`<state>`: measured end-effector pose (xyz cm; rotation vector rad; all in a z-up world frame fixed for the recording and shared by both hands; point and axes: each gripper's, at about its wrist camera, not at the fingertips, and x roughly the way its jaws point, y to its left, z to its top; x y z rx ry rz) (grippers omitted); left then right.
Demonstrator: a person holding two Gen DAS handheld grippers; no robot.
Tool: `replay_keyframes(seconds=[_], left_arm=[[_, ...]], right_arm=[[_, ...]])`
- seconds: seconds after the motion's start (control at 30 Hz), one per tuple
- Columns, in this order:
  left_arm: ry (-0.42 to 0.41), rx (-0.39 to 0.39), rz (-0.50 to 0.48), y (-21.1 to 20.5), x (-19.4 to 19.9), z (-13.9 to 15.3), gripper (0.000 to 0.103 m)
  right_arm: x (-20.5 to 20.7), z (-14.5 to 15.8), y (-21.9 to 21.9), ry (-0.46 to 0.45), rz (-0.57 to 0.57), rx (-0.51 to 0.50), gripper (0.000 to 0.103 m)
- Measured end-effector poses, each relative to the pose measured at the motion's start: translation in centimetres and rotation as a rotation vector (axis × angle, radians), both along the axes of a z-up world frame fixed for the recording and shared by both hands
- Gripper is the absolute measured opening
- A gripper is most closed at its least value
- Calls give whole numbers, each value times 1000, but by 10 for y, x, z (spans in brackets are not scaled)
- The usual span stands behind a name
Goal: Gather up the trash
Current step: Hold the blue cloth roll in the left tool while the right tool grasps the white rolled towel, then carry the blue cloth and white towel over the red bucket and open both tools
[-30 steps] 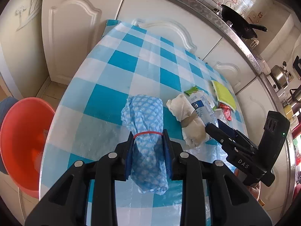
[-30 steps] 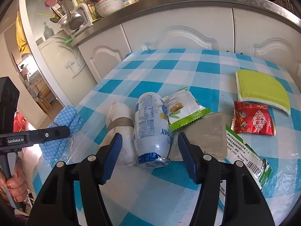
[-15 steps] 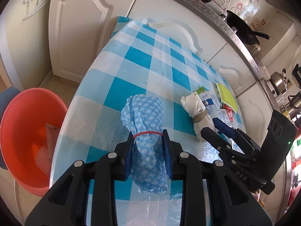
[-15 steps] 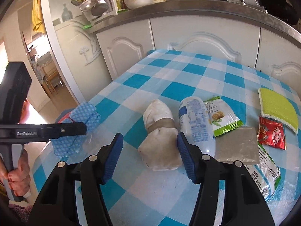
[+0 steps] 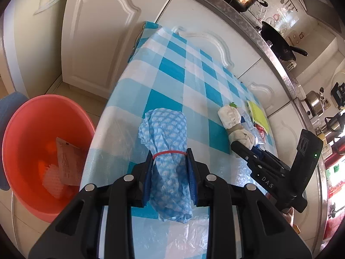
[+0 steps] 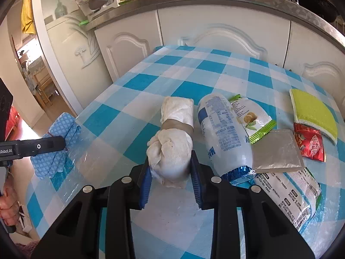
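Stock on my two feeds, item by item. Left gripper (image 5: 169, 174): jaws clamped on the blue cloth roll (image 5: 167, 164), which is bound by a red band (image 5: 169, 152) and held at the near-left edge of the checked table (image 5: 172, 71). Beyond that edge, on the floor, I see a red basin (image 5: 25, 133) with a paper slip (image 5: 68, 161) and white scraps inside. Right gripper (image 6: 171, 178): jaws have just been closing, and I see the blue pads now against both sides of the white cloth bundle (image 6: 172, 151), which lies on the table with a tan band (image 6: 176, 126) round its middle. Just right of the bundle, touching or nearly so: a white bottle (image 6: 224, 138) on its side. Against the bottle: a green snack packet (image 6: 250, 116) and a clear flat pouch (image 6: 278, 151). Further right: a red sachet (image 6: 310, 142), a yellow-green sponge (image 6: 312, 112), and a large printed wrapper (image 6: 289, 194) near the table's front edge.
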<state>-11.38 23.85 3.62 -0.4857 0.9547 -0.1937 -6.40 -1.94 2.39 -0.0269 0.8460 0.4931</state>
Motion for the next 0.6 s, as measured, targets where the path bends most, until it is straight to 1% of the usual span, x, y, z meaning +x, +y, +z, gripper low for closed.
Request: replay_keyframes(seconds=[0.13,0.27,0.43,0.6], left_arm=[[-17,-4,23,17,-8,5,29],[-30,-8,62,41,-19,7,29],[-29,-12,123,72,-32,6,29],[-17,-8,191,105,-47,-1,29]], right_arm=[[-6,11,7,-8,9,46,33],[-15,24,24,-17,45,70,33],[-24,35,53,-9,111,95,33],[-33,41,95,33,214,131,33]])
